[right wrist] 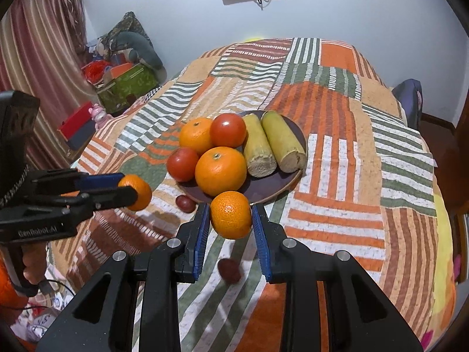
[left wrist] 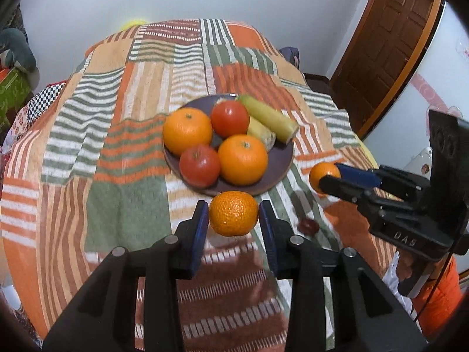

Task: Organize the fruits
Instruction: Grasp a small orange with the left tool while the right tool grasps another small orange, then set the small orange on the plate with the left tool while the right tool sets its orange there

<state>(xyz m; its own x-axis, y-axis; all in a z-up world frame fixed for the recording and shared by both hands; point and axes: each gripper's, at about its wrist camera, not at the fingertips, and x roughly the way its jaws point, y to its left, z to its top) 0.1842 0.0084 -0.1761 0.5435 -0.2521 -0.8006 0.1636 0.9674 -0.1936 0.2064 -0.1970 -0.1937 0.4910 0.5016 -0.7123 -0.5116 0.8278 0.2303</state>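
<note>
blue pads of the left gripper (left wrist: 233, 220) pressed both sides of a small mandarin (left wrist: 233, 213), held clear of the cloth. the right gripper (right wrist: 231, 220) clamped a second mandarin (right wrist: 231, 214) the same way. just beyond each pair of jaws sat a dark plate (left wrist: 275, 173) bearing two oranges (left wrist: 187, 130), two tomatoes (left wrist: 229, 118) and two cut yellow-green stalks (left wrist: 268, 117). two small dark red fruits (right wrist: 229, 270) lay on the striped patchwork cloth (left wrist: 111, 146), one under the right jaws, one near the plate's rim.
</note>
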